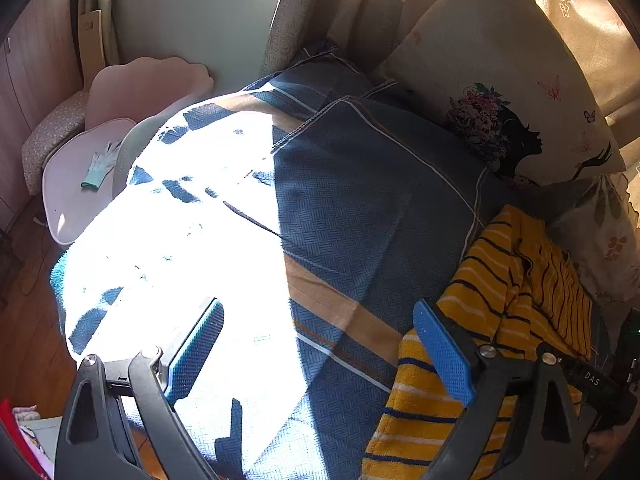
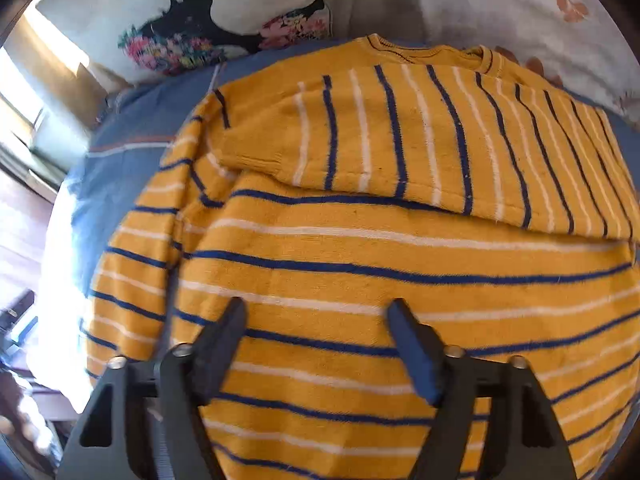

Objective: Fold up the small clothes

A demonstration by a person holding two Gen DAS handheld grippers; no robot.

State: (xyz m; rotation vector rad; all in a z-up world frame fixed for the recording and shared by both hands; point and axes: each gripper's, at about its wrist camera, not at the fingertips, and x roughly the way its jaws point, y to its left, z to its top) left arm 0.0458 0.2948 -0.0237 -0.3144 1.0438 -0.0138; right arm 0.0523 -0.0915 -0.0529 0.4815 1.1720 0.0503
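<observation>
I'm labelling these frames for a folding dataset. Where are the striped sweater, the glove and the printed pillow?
striped sweater (image 2: 400, 252): right wrist view, on its yellow body.
glove (image 1: 100, 166): left wrist view, on its palm, lying on the pink chair.
printed pillow (image 1: 472, 52): left wrist view, on its plain upper face.

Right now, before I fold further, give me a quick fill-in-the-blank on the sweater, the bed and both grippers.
1. The sweater is yellow with white and ____ stripes.
2. A sleeve lies folded ____ the sweater's body.
3. The right gripper hovers with its jaws ____, holding nothing.
4. On the pink chair lies a ____.

Missing words: blue; across; open; glove
</observation>
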